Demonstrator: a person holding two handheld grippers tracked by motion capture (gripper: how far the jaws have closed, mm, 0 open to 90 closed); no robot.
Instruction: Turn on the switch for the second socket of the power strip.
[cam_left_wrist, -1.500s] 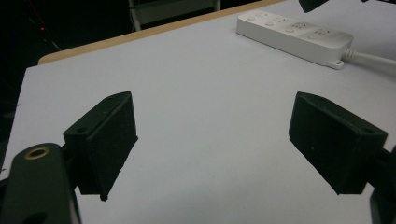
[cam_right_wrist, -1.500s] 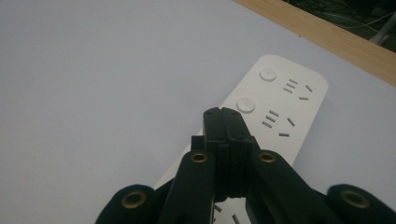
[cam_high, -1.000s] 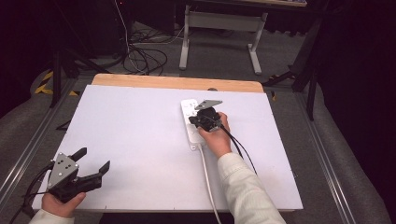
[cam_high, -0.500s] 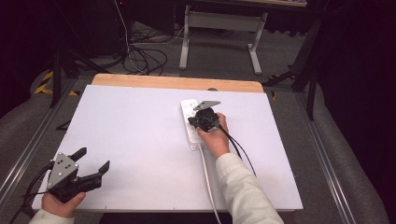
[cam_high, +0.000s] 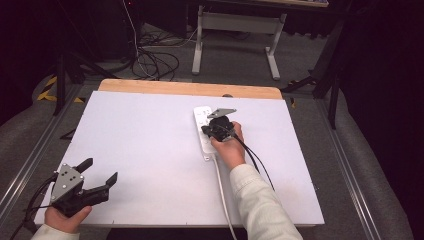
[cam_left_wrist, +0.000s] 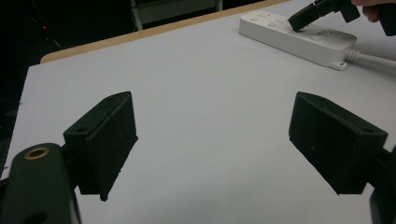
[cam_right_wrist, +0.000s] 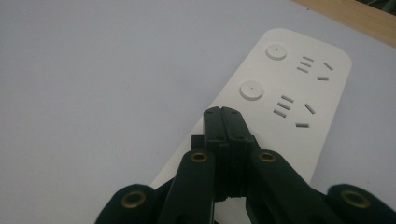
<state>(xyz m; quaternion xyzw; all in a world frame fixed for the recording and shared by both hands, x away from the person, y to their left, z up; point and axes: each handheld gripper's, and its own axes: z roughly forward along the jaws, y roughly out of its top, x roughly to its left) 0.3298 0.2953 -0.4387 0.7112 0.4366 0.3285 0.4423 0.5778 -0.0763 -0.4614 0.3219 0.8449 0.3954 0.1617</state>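
Your right gripper (cam_high: 216, 131) sits over the white power strip (cam_high: 202, 120), which lies near the far middle of the table (cam_high: 150, 150), at about 1 o'clock from the table's centre, with its cord (cam_high: 222, 195) running back toward you at 6 o'clock. In the right gripper view the jaws are pressed together with nothing between them, and their joined tip (cam_right_wrist: 227, 122) rests on or just above the strip's white face, below the nearer of the two round switch buttons (cam_right_wrist: 251, 90). Whether the tip actually touches the plastic I cannot tell.

Your left gripper (cam_high: 82, 186) is parked well apart, at the near left corner, around 8 o'clock, jaws spread wide and holding nothing; its own view shows bare table between the pads (cam_left_wrist: 114, 140) and the strip (cam_left_wrist: 299, 35) far off at 1 o'clock.

By my reading, you are in the step of pressing a switch on the strip with the closed jaws used as a single poker. The tip looks to be on a button nearer the cord end, hidden under the jaws, or else short of the nearer visible button.

The next move calls for keeping the jaws closed, centring the tip on the chosen button and pushing straight down. The strip is light and unheld, so a slanted push could slide it; bring the left gripper in to steady it if it shifts.
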